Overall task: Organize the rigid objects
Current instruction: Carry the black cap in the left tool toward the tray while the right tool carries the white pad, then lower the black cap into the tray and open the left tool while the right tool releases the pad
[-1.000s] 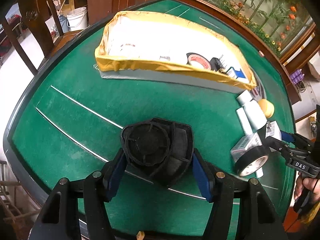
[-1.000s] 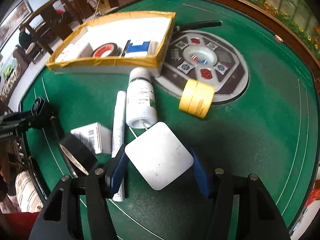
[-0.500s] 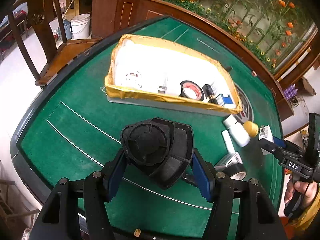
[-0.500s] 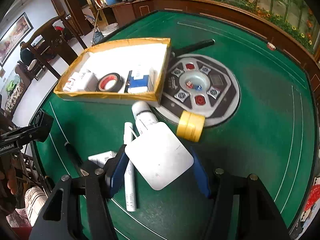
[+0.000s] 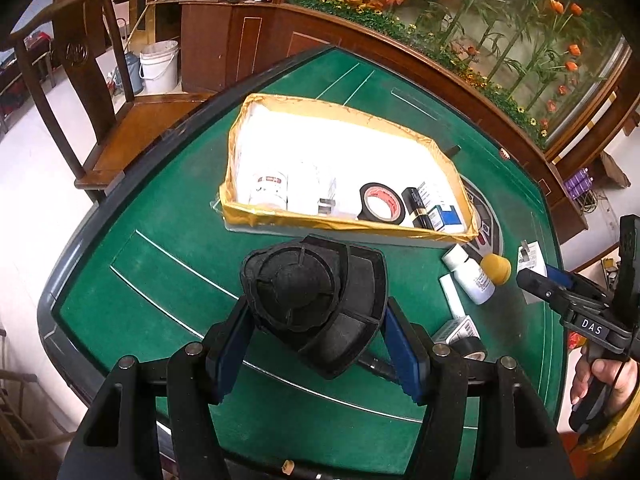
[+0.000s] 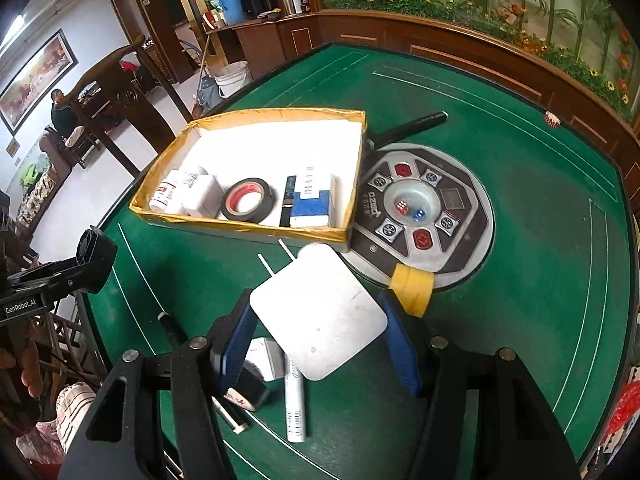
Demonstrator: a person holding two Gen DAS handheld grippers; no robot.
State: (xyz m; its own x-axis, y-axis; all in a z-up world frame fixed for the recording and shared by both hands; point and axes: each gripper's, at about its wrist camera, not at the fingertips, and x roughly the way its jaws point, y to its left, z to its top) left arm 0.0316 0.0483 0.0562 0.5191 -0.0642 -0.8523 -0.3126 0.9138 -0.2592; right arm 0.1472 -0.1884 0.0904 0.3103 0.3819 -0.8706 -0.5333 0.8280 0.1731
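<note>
My left gripper (image 5: 316, 336) is shut on a black fan-like plastic part (image 5: 312, 300), held high above the green table. My right gripper (image 6: 320, 340) is shut on a flat white square plug adapter (image 6: 320, 316), also held above the table. The yellow-edged cardboard box (image 5: 348, 224) (image 6: 240, 224) lies ahead and holds a white bottle (image 6: 168, 194), a black tape roll (image 6: 248, 200), a blue-white carton (image 6: 314, 200) and other small items. Loose on the felt are a white bottle (image 5: 470, 276), a yellow tape roll (image 6: 412, 286), a white tube (image 6: 294, 404), a small white carton (image 5: 456, 330) and a black tape roll (image 6: 250, 388).
A round grey dice console (image 6: 420, 212) sits in the table's middle, right of the box. A black marker (image 6: 412, 124) lies behind it. A wooden chair (image 5: 92, 92) and a white bucket (image 5: 160, 66) stand beyond the table's left edge. A wooden rail (image 6: 520, 76) borders the far side.
Both grippers have risen and pulled back from the table with their objects still held, so the box and loose items look smaller and farther away.
</note>
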